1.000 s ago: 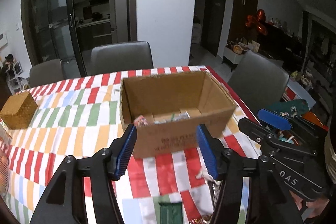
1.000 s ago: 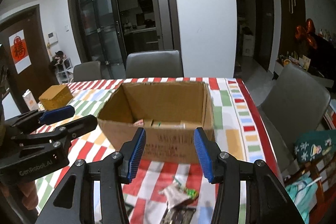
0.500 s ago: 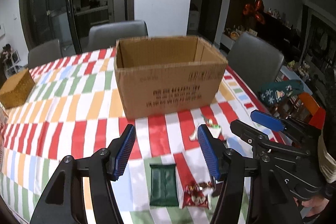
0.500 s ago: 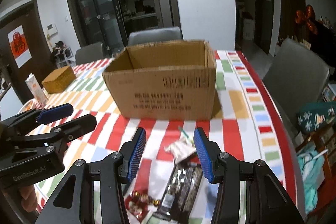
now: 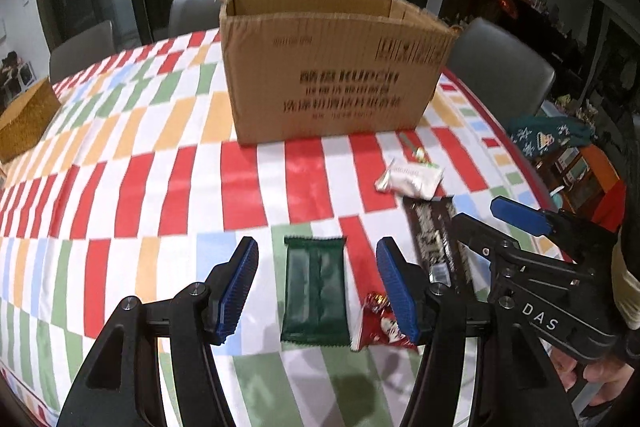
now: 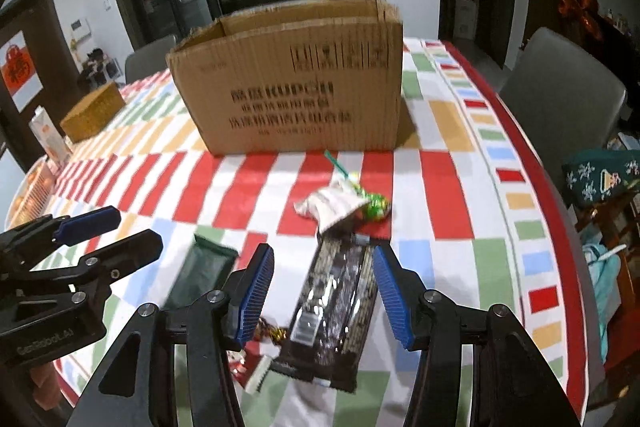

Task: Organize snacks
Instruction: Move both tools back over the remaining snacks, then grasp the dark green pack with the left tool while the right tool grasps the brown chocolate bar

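Side by side above the striped tablecloth (image 5: 120,187), the left gripper (image 5: 316,291) straddles a green snack packet (image 5: 314,291) and the right gripper (image 6: 323,293), jaws just widening, a dark bar (image 6: 336,303), both lying lengthwise between parted, untouching fingers, short of the cardboard box (image 5: 332,75).

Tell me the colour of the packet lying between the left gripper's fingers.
Dark green packet, clearest in the left wrist view.

Both tongs, the left tongs (image 5: 316,291) and the right tongs (image 6: 322,295), are matte black plastic frames with silver screw heads at the joints, ribbed blue fingertip pads (image 5: 236,291) and white lettering (one body reads "DAS", the other "GenRobot.AI").
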The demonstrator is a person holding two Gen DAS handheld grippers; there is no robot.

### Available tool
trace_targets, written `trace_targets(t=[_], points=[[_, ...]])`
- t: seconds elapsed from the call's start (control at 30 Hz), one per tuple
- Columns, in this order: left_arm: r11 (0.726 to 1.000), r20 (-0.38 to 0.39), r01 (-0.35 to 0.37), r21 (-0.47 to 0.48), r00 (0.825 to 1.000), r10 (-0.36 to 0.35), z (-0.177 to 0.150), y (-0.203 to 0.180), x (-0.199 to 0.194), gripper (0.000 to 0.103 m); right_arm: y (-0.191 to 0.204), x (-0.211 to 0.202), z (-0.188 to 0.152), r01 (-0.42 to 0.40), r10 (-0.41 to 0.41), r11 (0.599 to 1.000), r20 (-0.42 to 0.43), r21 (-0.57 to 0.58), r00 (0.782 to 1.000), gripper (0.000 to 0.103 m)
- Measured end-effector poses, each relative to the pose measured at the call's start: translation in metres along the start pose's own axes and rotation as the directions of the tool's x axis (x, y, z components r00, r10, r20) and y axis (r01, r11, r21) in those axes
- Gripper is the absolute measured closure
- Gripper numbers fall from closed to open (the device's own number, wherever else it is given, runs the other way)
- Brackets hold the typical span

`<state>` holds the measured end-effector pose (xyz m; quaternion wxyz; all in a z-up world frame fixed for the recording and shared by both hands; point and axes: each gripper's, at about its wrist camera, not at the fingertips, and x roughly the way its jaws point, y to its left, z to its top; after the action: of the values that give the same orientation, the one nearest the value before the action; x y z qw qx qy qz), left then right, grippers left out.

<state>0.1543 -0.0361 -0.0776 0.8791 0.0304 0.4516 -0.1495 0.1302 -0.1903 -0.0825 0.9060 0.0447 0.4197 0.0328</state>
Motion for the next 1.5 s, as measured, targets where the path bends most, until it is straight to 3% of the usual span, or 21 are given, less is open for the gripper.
trace_targets(t=[0.27, 0.4, 0.8, 1.07, 1.2, 1.5], points=[[1.000, -0.080, -0.009, -0.017, 0.997, 0.008, -0.017, 0.006, 0.026, 0.043, -0.001, 0.023, -0.017, 0.001, -0.001, 1.000, -0.086, 0.009, 0.996, 0.050], [1.000, -0.110, -0.009, -0.026, 0.994, 0.006, -0.022, 0.008, 0.037, 0.042, -0.004, 0.034, -0.022, 0.003, 0.000, 1.000, -0.122, 0.024, 0.992, 0.044], [1.000, -0.181, -0.015, -0.006, 0.983, 0.014, -0.024, 0.003, 0.069, 0.043, -0.008, 0.055, -0.021, 0.016, -0.007, 0.999, -0.162, 0.052, 0.987, 0.044], [1.000, -0.180, -0.019, -0.015, 0.983, 0.016, -0.018, 0.004, 0.078, 0.044, -0.004, 0.065, -0.017, 0.028, -0.022, 0.999, -0.166, 0.032, 0.986, 0.044], [1.000, -0.164, -0.016, -0.016, 0.986, 0.013, -0.017, 0.005, 0.077, 0.058, 0.002, 0.068, -0.016, 0.037, -0.038, 0.999, -0.160, -0.010, 0.986, 0.046], [1.000, -0.143, -0.011, -0.022, 0.990, 0.007, -0.018, 0.005, 0.070, 0.060, 0.002, 0.064, -0.018, 0.013, -0.016, 1.000, -0.148, -0.018, 0.989, 0.052]])
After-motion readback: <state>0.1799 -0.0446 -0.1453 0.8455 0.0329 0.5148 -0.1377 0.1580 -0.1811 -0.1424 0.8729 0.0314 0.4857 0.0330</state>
